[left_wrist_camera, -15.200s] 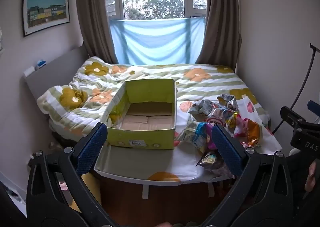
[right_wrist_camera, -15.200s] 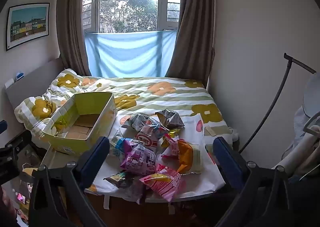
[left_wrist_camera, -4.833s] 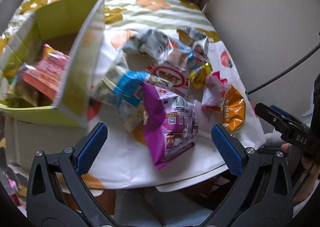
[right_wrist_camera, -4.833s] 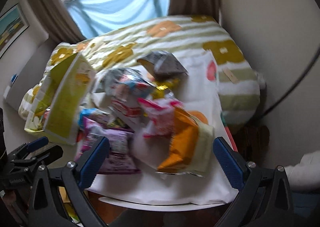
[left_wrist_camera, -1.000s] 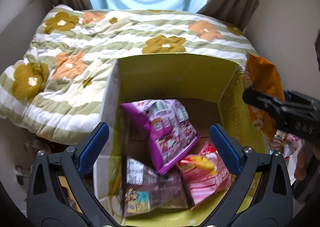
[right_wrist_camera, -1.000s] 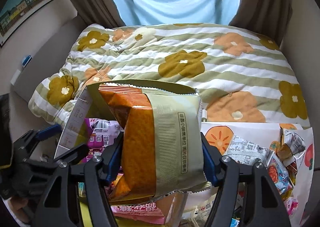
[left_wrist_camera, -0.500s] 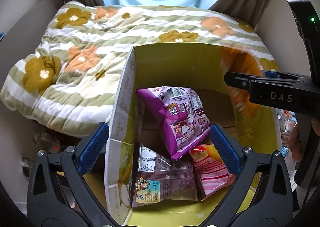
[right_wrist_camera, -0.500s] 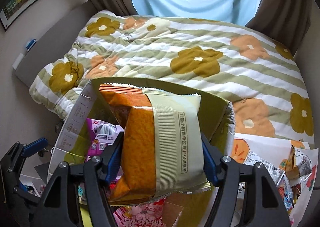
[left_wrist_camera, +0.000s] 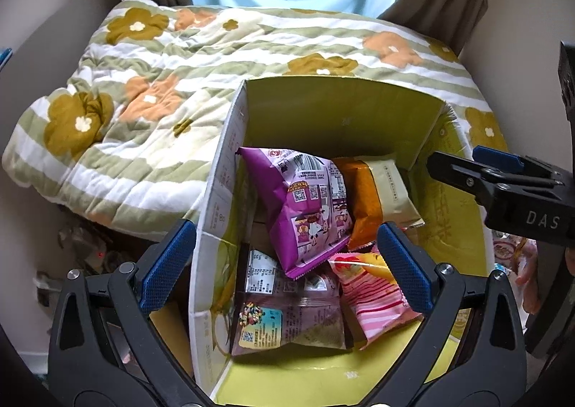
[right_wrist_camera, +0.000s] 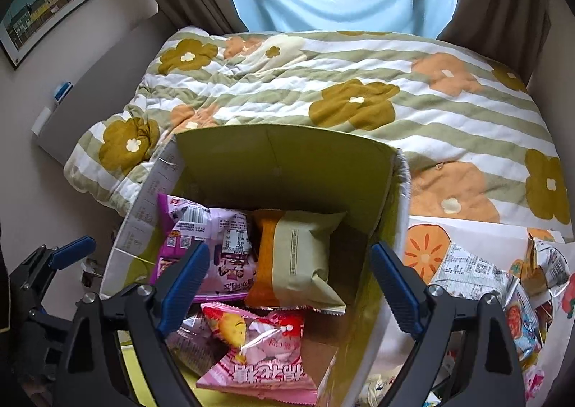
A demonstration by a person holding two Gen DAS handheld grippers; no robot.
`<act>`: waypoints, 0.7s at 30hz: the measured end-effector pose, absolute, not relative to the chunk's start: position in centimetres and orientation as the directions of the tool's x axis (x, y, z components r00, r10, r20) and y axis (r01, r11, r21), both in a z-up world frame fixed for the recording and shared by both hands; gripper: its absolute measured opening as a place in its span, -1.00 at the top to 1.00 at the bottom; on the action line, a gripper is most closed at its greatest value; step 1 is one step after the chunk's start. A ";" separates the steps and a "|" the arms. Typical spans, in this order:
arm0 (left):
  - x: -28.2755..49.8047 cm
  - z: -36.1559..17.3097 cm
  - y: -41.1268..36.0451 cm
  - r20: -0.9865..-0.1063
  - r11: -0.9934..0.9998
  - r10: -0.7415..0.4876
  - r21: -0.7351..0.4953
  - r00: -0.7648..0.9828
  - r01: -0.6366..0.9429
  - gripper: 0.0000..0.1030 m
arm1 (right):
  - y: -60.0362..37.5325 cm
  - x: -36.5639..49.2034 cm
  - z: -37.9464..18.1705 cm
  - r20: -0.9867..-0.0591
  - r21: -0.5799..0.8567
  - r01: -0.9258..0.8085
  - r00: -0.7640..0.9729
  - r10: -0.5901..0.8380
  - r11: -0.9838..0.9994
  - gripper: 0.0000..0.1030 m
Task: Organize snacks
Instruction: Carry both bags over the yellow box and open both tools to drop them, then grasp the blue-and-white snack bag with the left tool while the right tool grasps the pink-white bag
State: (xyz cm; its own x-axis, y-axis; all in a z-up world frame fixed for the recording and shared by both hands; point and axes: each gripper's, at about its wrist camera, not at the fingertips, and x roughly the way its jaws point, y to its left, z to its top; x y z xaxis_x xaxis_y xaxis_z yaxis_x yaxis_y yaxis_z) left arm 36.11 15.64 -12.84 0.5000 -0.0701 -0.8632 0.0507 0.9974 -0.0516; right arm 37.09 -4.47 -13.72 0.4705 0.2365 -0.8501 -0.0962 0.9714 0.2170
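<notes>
A yellow-green cardboard box [left_wrist_camera: 341, 109] [right_wrist_camera: 287, 159] stands open on the bed's near edge. Inside lie a purple snack bag [left_wrist_camera: 305, 206] [right_wrist_camera: 212, 245], an orange-and-beige bag [left_wrist_camera: 381, 198] [right_wrist_camera: 294, 256], a pink striped bag [left_wrist_camera: 373, 295] [right_wrist_camera: 262, 349] and a dark bag with a colourful label [left_wrist_camera: 287, 320]. My left gripper [left_wrist_camera: 284, 263] is open and empty above the box. My right gripper [right_wrist_camera: 287, 288] is open and empty above the box; it also shows at the right of the left wrist view [left_wrist_camera: 503, 188].
A flowered striped quilt [left_wrist_camera: 143, 83] [right_wrist_camera: 359, 91] covers the bed behind the box. Several loose snack bags [right_wrist_camera: 478, 274] lie on a white sheet right of the box. Curtains and a blue cloth hang at the window. A framed picture [right_wrist_camera: 54, 8] hangs left.
My right gripper has opened and let go of the orange-and-beige bag, which now lies in the box beside the purple bag. Both views have shifted a little closer over the box.
</notes>
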 end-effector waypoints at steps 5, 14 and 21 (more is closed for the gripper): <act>35.0 -11.9 15.5 -0.851 0.996 -0.087 -0.064 0.518 0.061 -0.95 | -4.9 35.9 -12.6 -0.838 0.218 -0.080 0.495 0.229 0.973 -0.73; 32.9 -10.2 12.1 -0.840 0.991 -0.117 -0.066 0.529 0.114 -0.95 | -7.7 32.5 -10.6 -0.815 0.220 -0.038 0.542 0.205 0.975 -0.73; 30.0 -8.5 6.6 -0.811 0.988 -0.140 -0.075 0.569 0.135 -0.95 | -13.3 29.0 -8.3 -0.777 0.228 -0.019 0.599 0.194 0.974 -0.73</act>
